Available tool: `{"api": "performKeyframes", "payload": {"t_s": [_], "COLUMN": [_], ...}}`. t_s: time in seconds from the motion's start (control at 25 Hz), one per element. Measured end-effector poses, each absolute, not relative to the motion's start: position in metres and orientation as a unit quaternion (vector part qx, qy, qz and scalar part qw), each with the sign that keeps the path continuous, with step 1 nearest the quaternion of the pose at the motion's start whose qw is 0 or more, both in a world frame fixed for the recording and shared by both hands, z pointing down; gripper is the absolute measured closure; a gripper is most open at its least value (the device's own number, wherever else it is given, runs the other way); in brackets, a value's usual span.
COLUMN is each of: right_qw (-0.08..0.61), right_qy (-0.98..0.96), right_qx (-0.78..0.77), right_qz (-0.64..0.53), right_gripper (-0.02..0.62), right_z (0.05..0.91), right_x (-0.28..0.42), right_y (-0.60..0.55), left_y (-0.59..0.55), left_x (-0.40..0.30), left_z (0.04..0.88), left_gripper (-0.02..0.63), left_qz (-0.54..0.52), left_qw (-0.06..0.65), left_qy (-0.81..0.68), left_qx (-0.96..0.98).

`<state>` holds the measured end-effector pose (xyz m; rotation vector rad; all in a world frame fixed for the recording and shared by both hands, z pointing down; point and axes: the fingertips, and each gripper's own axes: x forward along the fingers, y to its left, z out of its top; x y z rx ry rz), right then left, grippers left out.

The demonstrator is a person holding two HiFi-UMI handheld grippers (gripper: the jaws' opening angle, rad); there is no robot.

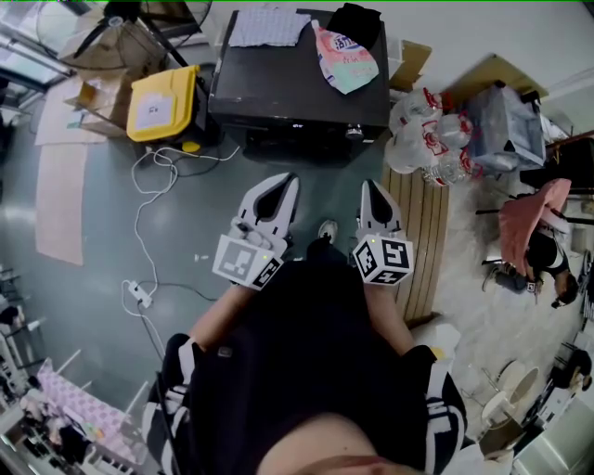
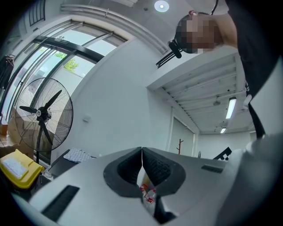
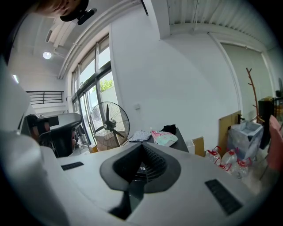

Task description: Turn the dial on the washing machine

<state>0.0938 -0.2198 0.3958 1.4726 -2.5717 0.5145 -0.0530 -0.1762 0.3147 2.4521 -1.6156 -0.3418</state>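
Close to the body, the left tool [image 1: 281, 186] and right tool [image 1: 372, 190] both have their jaws pressed together, empty. Well ahead stands the black washing machine [image 1: 297, 88]. The lettering on the pouch [image 1: 345, 57] on top is unreadable.

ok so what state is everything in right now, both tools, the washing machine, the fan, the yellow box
left tool, shut, nothing between the jaws
right tool, shut, nothing between the jaws
washing machine, neither tool on it, checked cloth lying on top
fan, upright, blades look still
yellow box, lid down
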Motion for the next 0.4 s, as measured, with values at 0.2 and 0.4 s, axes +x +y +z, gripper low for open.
{"api": "performKeyframes", "payload": {"t_s": [0.2, 0.4], "right_qw": [0.070, 0.072], "right_qy": [-0.853, -0.852], "right_qx": [0.489, 0.489], "right_qz": [0.171, 0.172], "right_gripper": [0.571, 0.571], "right_z": [0.3969, 0.3965], "right_x": [0.0943, 0.0963], "right_y": [-0.2204, -0.2245], "left_y": [-0.1773, -0.1816], "left_x": [-0.0531, -0.0517], "left_z": [0.3136, 0.3135], "left_gripper": [0.583, 0.583], "left_qz": [-0.116, -0.116], "left_qw": [0.092, 0.094], "left_qy": [-0.545, -0.547], "left_qx": [0.825, 0.824]}}
